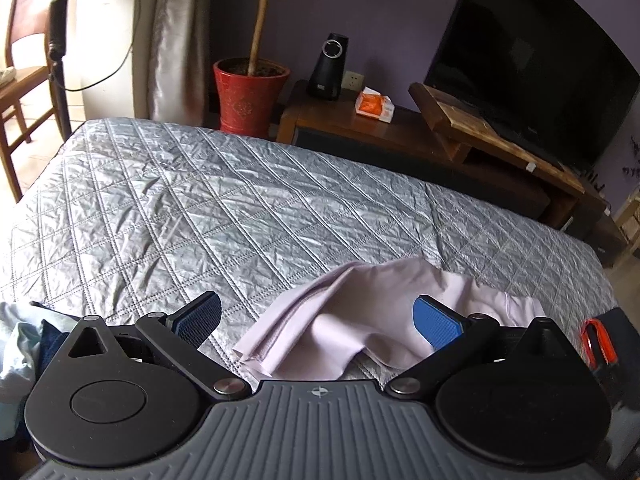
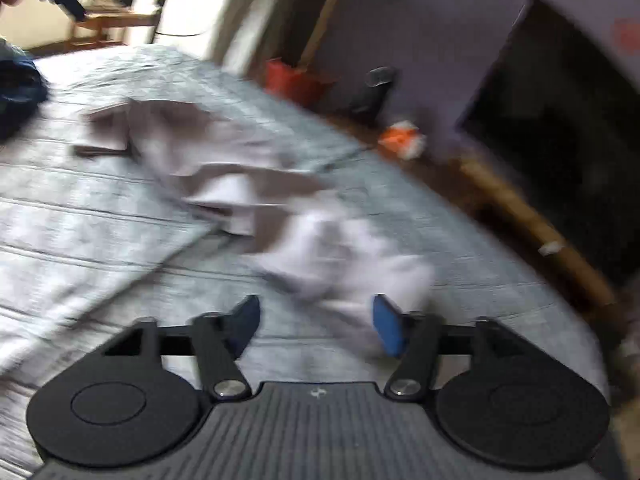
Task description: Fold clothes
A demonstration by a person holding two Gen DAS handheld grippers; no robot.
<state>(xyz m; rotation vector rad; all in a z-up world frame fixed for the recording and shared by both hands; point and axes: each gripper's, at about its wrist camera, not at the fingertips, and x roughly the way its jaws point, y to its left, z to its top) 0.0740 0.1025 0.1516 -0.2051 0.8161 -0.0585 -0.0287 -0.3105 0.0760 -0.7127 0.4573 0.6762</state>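
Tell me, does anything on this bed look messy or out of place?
Yes. The pale lilac garment lies crumpled on the grey quilted bedspread, bunched and uneven rather than folded. A heap of blue clothes also sits at the bed's left edge. Nothing looks spilled or damaged.

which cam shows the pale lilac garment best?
Left wrist: the pale lilac garment is sharp, lying crumpled on the quilted bedspread. Right wrist shows more of it, spread out, but motion-blurred.

The right wrist view is smeared by motion blur: the pale lilac garment [image 2: 248, 184] loses its edges. A dark blue cloth [image 2: 18, 92] and the television [image 1: 532, 64] are cropped at picture edges.
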